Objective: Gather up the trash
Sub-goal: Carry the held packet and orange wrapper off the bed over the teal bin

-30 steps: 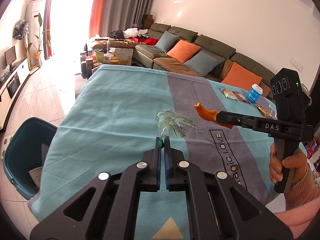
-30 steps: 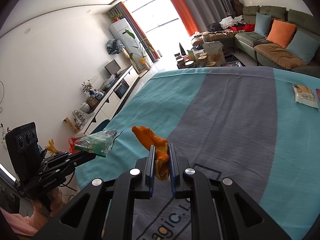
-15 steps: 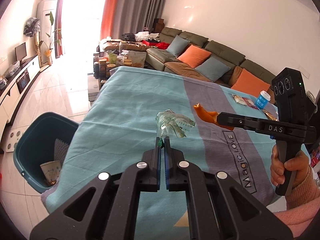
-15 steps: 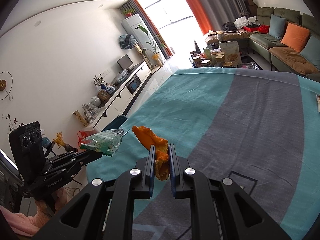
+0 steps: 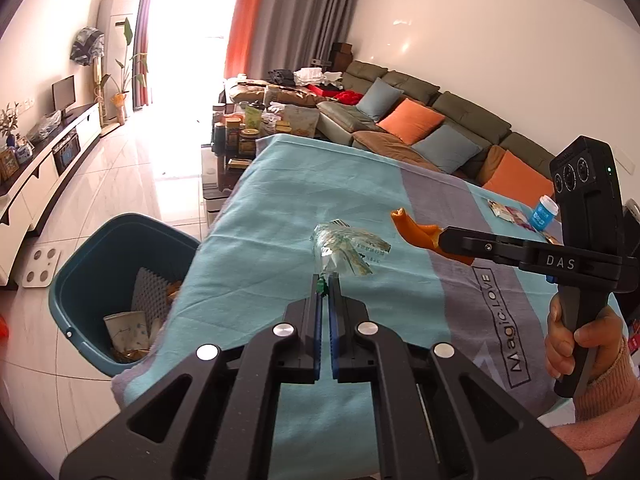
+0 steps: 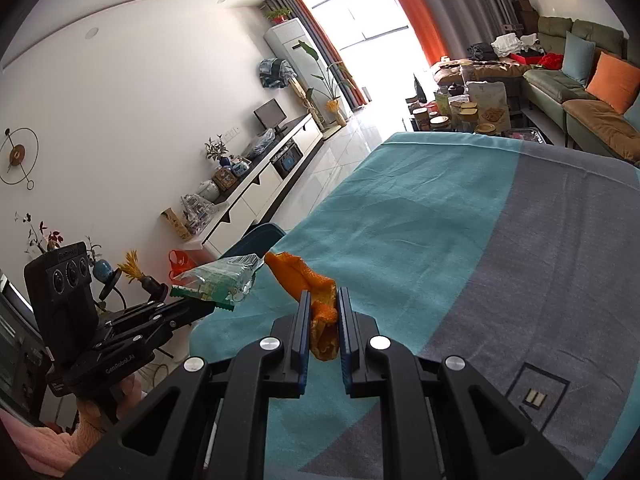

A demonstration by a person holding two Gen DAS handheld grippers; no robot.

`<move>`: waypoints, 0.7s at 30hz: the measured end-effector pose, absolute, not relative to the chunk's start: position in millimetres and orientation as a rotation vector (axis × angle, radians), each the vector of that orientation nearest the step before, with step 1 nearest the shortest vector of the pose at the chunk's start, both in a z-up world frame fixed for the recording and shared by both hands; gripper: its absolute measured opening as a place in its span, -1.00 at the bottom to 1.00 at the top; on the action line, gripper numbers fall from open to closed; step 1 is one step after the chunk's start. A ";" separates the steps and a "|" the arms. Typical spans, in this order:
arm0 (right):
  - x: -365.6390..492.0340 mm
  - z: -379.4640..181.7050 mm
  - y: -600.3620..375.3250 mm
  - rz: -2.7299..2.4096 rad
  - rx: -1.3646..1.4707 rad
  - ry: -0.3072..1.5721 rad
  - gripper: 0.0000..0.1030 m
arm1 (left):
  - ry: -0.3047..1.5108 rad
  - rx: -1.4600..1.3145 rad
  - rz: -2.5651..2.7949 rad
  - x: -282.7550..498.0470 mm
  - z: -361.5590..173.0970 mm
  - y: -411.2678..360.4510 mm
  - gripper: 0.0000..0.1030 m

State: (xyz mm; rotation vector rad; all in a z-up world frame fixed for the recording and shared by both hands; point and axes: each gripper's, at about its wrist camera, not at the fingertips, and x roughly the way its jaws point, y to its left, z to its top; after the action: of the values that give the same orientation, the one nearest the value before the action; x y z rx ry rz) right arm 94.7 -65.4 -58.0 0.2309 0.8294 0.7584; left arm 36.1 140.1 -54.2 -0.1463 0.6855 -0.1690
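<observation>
My left gripper (image 5: 325,280) is shut on a clear crumpled wrapper (image 5: 346,246) with green print and holds it above the teal cloth. The wrapper also shows in the right wrist view (image 6: 218,276). My right gripper (image 6: 324,300) is shut on a piece of orange peel (image 6: 308,284), also held above the cloth; in the left wrist view the peel (image 5: 416,232) sticks out of that gripper at the right. A teal trash bin (image 5: 100,248) stands on the floor left of the table, with a paper cup (image 5: 126,330) and other trash inside.
The table is covered by a teal and grey cloth (image 5: 272,216). Snack packets (image 5: 506,212) and a blue-labelled cup (image 5: 542,212) lie at its far right. A white scale (image 5: 40,266) lies on the floor by the bin. A sofa (image 5: 420,120) stands behind.
Both grippers have swung left with their loads. The bin has come further into the left wrist view and now sits closer to the wrapper.
</observation>
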 end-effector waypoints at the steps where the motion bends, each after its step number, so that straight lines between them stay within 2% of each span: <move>1: 95.5 -58.0 -63.5 0.763 0.231 0.830 -0.78 | 0.684 -0.147 -0.164 35.2 -54.1 142.0 -0.93; 21: 102.3 -57.7 -20.0 0.832 0.195 0.850 -0.78 | 0.671 -0.184 -0.072 27.0 -52.3 176.1 -0.93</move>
State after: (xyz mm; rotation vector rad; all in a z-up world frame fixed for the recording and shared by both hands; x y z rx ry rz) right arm 102.3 -20.0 -57.7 0.1949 0.8500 0.8318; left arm 27.0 176.1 -52.3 -0.1839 0.6710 -0.0717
